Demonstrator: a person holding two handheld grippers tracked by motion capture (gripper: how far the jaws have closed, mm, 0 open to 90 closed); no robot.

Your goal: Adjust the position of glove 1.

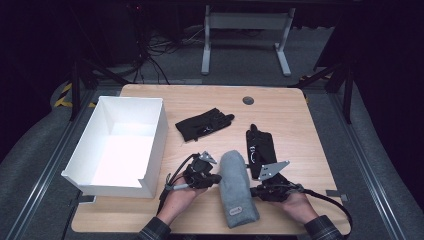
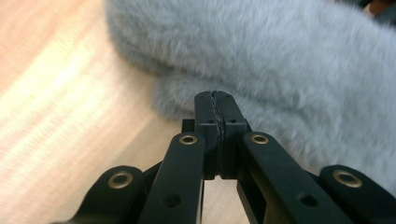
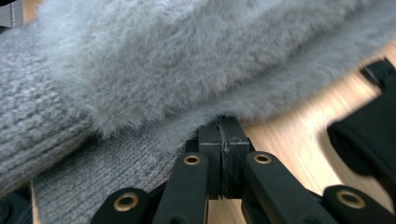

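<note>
Grey mitten flanked by both grippers at the near edge of the desk (image 1: 300, 100)

The fuzzy grey mitten (image 1: 236, 187) is laid flat near the front, with the left gripper (image 1: 216, 178) pressed to one side and the right gripper (image 1: 254, 190) to the other; both sets of fingers are seen clenched, tips at the fur, nothing clearly pinched. Farther back, a black glove (image 1: 260, 146) is beside it, another black glove (image 1: 204, 124) beyond, and a white box (image 1: 150, 150) is parked left.

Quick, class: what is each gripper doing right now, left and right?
Left gripper: closed, tips against the grey mitten's edge; whether it pinches any fur cannot be told.
Right gripper: closed, tips at the mitten's edge; a pinch cannot be told either.
</note>
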